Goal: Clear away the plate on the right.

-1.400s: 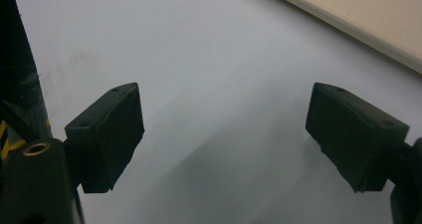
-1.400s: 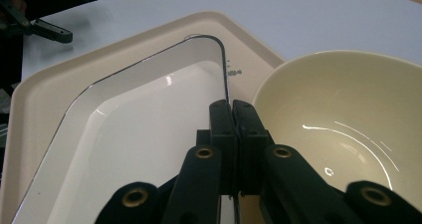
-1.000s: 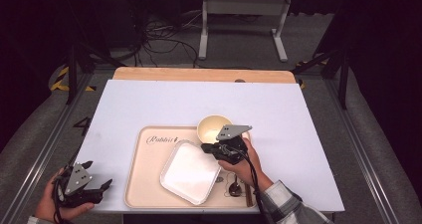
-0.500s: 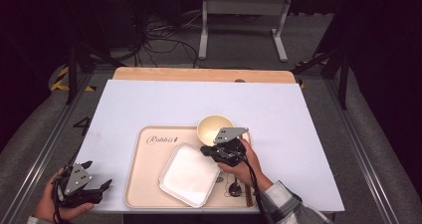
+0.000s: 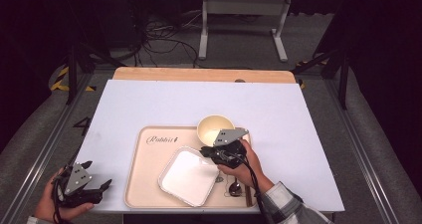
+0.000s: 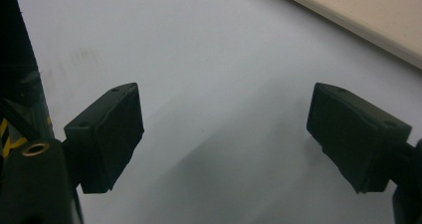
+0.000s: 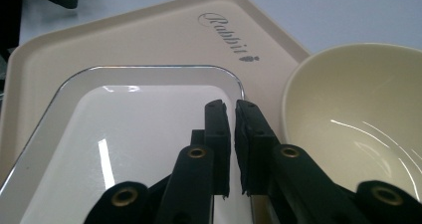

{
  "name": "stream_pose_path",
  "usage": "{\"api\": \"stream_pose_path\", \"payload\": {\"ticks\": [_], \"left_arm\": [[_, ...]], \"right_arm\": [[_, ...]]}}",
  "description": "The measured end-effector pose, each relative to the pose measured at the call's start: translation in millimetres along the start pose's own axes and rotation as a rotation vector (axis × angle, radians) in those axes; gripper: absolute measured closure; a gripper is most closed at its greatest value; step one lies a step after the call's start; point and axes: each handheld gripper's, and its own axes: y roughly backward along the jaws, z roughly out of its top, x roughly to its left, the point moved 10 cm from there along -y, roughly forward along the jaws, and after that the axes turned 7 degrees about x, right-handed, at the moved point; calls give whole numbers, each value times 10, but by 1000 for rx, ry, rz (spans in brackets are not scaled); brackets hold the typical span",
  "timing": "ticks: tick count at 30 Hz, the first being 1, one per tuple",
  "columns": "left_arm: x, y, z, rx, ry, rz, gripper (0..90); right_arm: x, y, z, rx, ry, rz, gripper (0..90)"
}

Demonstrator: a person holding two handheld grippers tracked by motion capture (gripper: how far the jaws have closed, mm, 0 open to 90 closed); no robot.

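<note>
Bare tabletop (image 5: 199, 104) beyond tray (image 5: 149, 184)

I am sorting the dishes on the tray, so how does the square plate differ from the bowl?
The square plate is white, shallow and flat with rounded corners; the bowl is cream, round and deep. The right gripper has its nearly closed jaws at the plate's rim, while the bowl is untouched. Both are empty, glossy and on the beige tray.

Left tongs (image 6: 224, 134) gape wide; right tongs (image 7: 233, 134) pressed nearly together
</note>
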Motion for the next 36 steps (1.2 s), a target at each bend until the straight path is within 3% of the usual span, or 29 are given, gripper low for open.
{"api": "stream_pose_path", "payload": {"ticks": [4,12,22,29,31,36], "left_arm": [[11,6,9,-11,7,2,155],[34,1,14,-12,11,5,155],[29,-55,86,-15,1,-3,155],[11,-117,162,-16,-17,-22,155],[12,-135,180,-17,-25,-25,154],[-7,-164,213,-14,-28,-28,154]], "right_arm": [[94,14,-21,12,23,25,843],[432,-36,-130,89,123,109,896],[814,-38,-321,159,182,187,899],[932,-13,-534,222,202,225,887],[937,20,-587,227,180,247,887],[888,92,-694,241,176,228,883]]}}
